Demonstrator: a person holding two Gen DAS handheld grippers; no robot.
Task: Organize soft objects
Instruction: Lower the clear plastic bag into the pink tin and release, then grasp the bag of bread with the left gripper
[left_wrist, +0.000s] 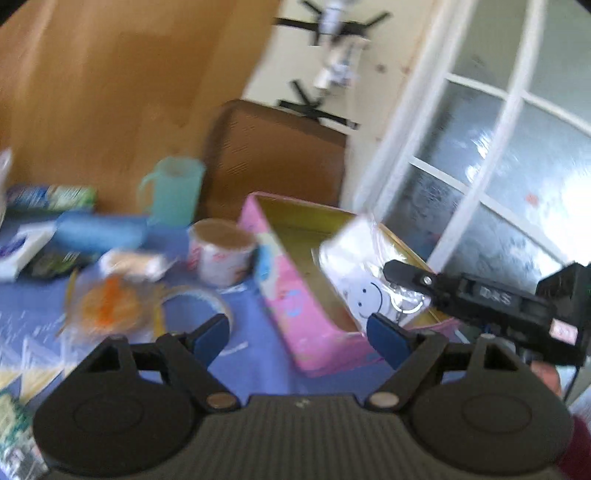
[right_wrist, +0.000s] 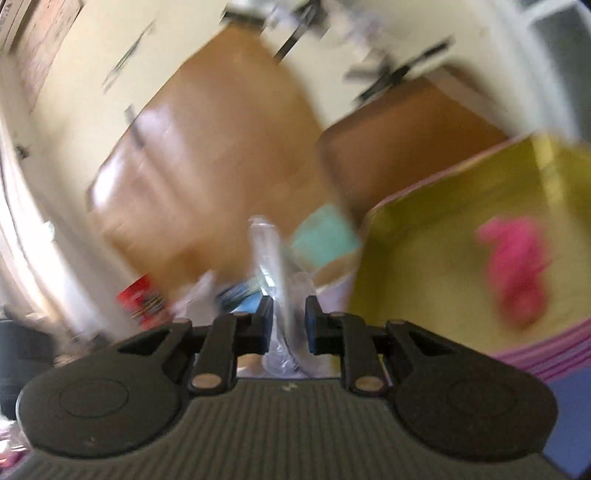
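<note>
Clear plastic-wrapped packet pinched in the right claw, held just beside the pink tin box with its yellow inside and a pink soft item; left claw spread wide, holding nothing, above the blue-covered desk.

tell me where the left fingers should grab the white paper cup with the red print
Take the white paper cup with red print by its side wall, just under the rim, coming from the near side. It stands upright on the blue tablecloth with its mouth up. The pink box crowds its right side, so the front wall looks freest. The left gripper is open.
</note>
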